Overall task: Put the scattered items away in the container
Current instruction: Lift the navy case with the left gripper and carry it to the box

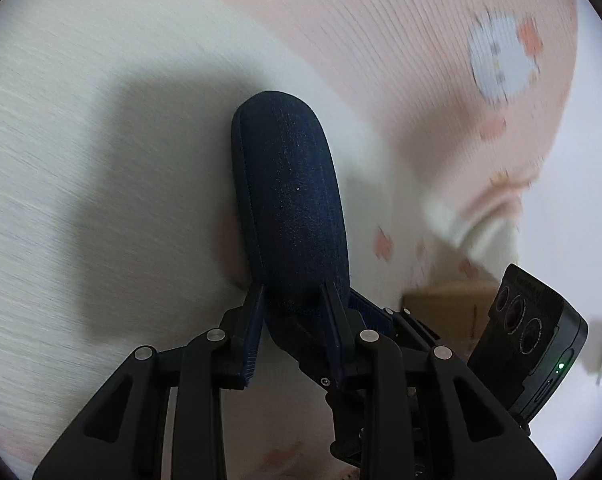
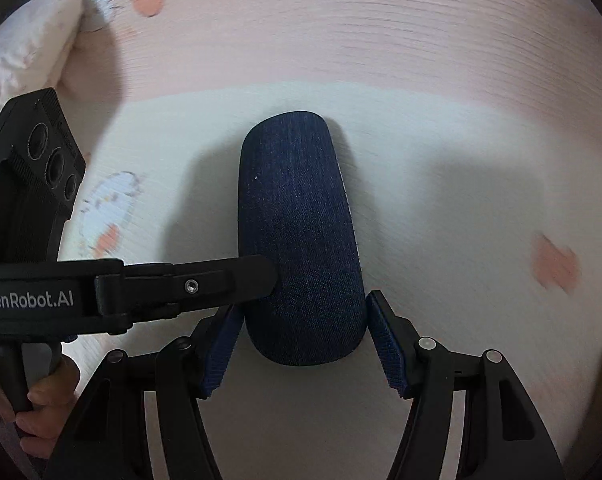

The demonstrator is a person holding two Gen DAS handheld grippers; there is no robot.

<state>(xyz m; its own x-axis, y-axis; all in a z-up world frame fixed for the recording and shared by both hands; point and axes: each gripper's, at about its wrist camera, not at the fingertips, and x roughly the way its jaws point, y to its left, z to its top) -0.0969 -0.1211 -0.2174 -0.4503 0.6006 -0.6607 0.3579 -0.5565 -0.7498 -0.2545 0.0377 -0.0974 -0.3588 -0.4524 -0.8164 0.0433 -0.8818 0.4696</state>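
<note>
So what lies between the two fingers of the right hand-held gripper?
In the right wrist view, the dark blue denim case lies between the fingers of the right hand-held gripper, with a small gap on the right side.

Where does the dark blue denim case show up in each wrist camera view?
Left wrist: the denim case stands centre frame, clamped between the left gripper fingers.
Right wrist: the denim case is centre frame, between the right gripper fingers.
Shared landmark: the pink patterned bedsheet.
</note>
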